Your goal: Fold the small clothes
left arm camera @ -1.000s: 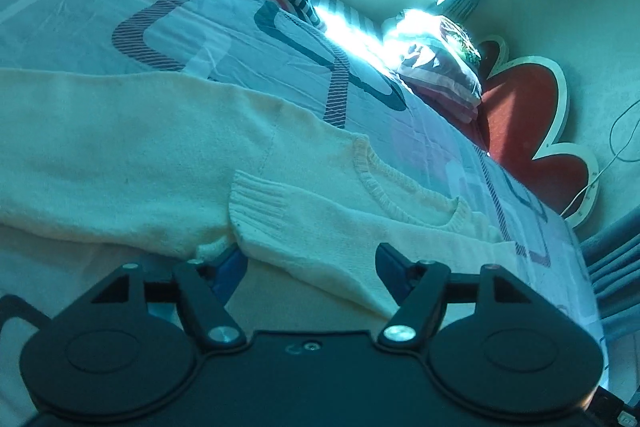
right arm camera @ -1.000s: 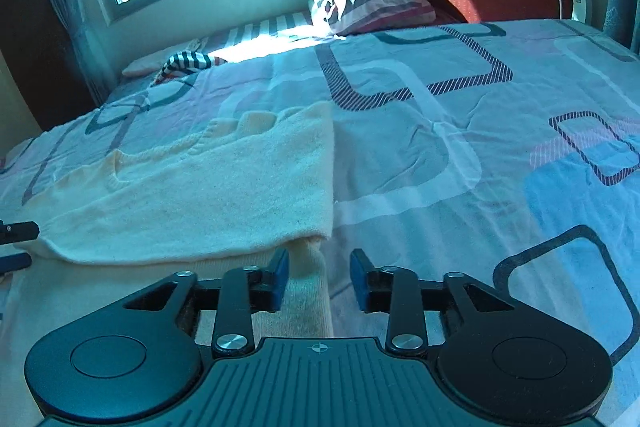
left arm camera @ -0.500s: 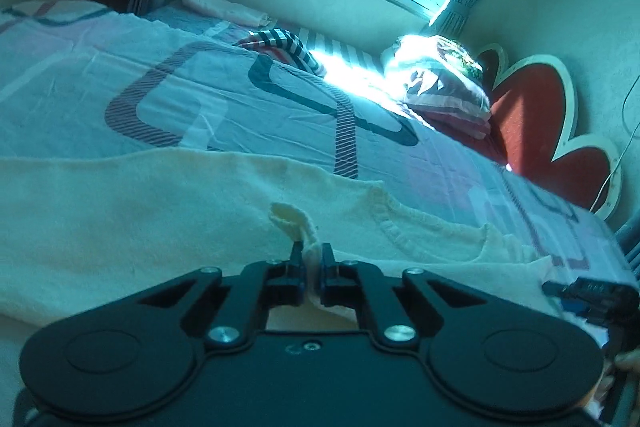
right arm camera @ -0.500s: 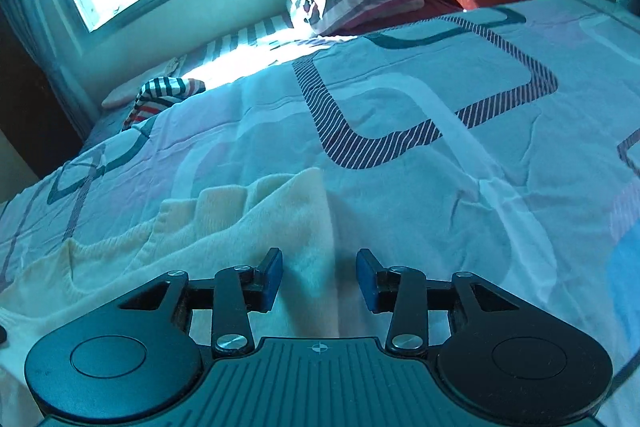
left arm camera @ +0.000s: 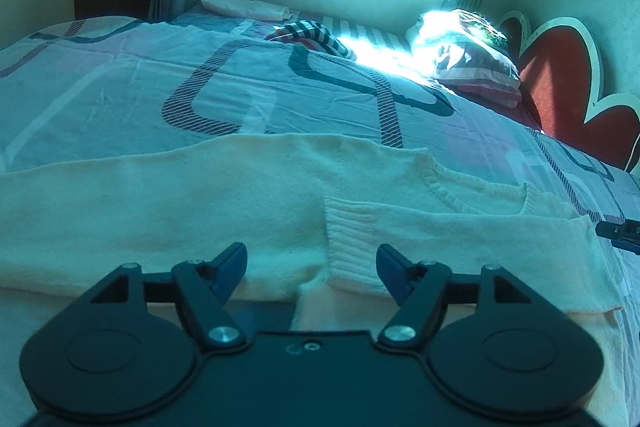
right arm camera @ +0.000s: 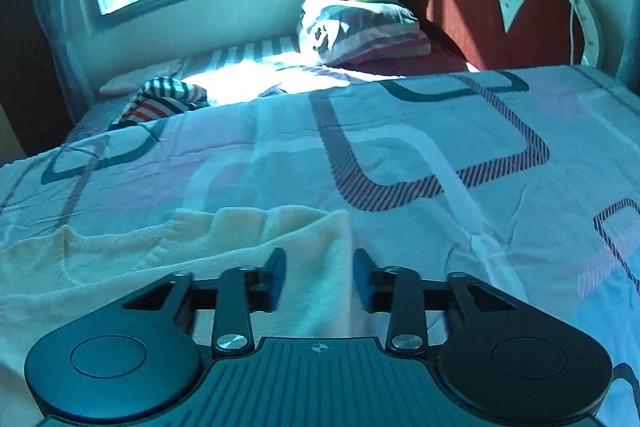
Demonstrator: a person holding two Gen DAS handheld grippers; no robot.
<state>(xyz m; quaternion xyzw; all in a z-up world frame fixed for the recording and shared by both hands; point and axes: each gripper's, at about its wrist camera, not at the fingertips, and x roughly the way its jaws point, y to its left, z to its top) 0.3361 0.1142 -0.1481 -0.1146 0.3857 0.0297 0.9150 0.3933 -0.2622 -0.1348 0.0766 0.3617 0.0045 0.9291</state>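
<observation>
We have the cream sweater (left arm camera: 240,195) flat across the bed (left arm camera: 120,95), its ribbed cuff (left arm camera: 352,239) folded over the body, so our left gripper (left arm camera: 311,261) has just sprung wide, empty, while our right gripper (right arm camera: 319,277) has just been opening astride the sweater's edge without pinching it.

A cream knit sweater (left arm camera: 208,195) is lying flat across the patterned bedspread, filling the lower half of the left wrist view from nine to three o'clock. Its ribbed cuff (left arm camera: 352,243) is resting folded over the body at about six o'clock, and the ribbed neckline (left arm camera: 480,195) is curving at three o'clock.
</observation>
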